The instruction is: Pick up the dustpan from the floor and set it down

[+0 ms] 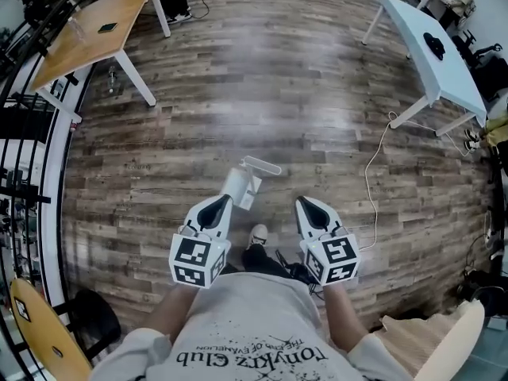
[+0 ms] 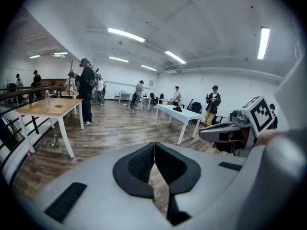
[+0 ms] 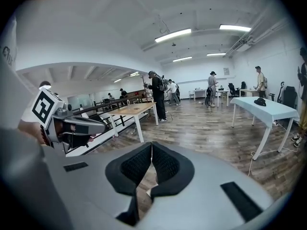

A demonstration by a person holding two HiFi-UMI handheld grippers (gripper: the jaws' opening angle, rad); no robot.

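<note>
A white dustpan (image 1: 243,184) lies on the wooden floor just ahead of the person's feet, its long edge (image 1: 262,165) turned away. My left gripper (image 1: 220,205) hangs above the floor with its tip close to the dustpan's near left side, apart from it. My right gripper (image 1: 308,205) is held level with it, further right of the dustpan. In the left gripper view the black pads (image 2: 144,164) meet at the tip with nothing between them. The right gripper view shows its pads (image 3: 163,166) touching the same way. The dustpan is hidden in both gripper views.
A wooden table (image 1: 95,30) stands at the far left beside a black railing (image 1: 32,149). A white table (image 1: 432,50) stands at the far right, with a white cable (image 1: 373,173) trailing over the floor. Several people (image 2: 87,87) stand further back in the room.
</note>
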